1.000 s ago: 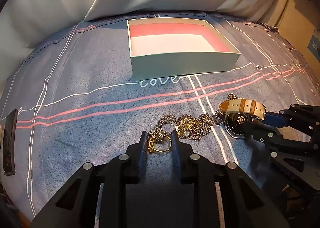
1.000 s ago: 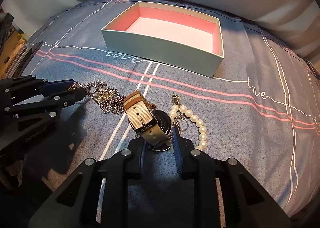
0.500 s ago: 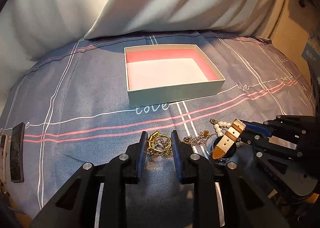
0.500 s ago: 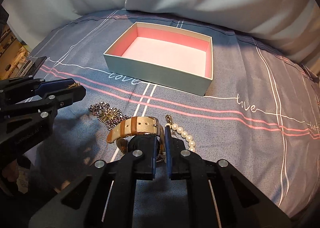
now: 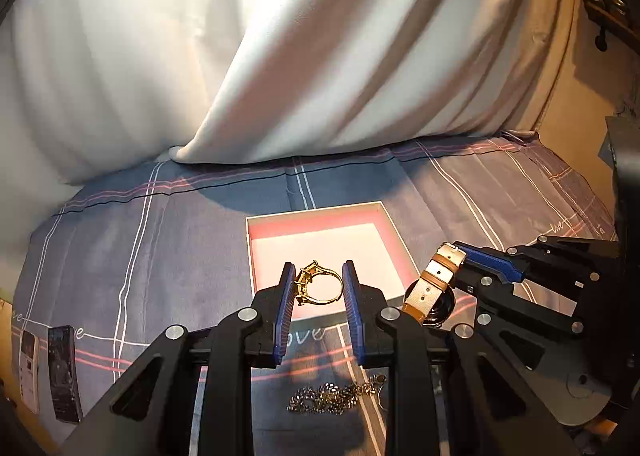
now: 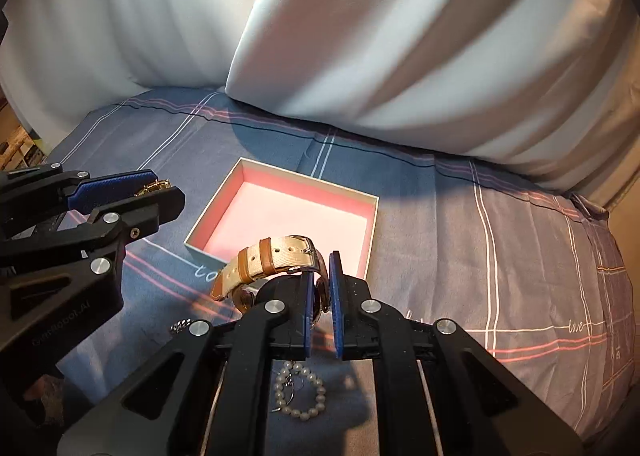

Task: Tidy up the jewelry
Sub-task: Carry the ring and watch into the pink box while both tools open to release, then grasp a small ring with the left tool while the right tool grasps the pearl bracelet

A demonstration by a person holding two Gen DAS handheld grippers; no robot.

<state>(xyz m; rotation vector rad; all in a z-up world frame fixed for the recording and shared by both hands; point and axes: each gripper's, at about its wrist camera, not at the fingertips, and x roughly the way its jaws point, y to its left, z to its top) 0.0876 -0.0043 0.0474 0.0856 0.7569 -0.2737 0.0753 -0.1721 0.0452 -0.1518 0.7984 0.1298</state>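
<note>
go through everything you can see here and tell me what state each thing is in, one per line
Left claw: shut on the ring, lifted.
Right claw: shut on the watch, lifted.
Ring: held, off the bed.
Watch: held, strap buckled in a loop.
Box: open, nothing in it.
Chain: heaped on the bedsheet.
Pearl bracelet: lying on the bedsheet.

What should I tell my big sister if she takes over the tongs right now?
Left tongs: shut on the gold ring, held up in front of the box.
Right tongs: shut on the watch, also lifted.
Box: empty so far.
On the bedspread: chain necklace, pearl bracelet.
Done: ring and watch picked up.
Left: drop both in the box, then fetch the chain and pearls.
</note>
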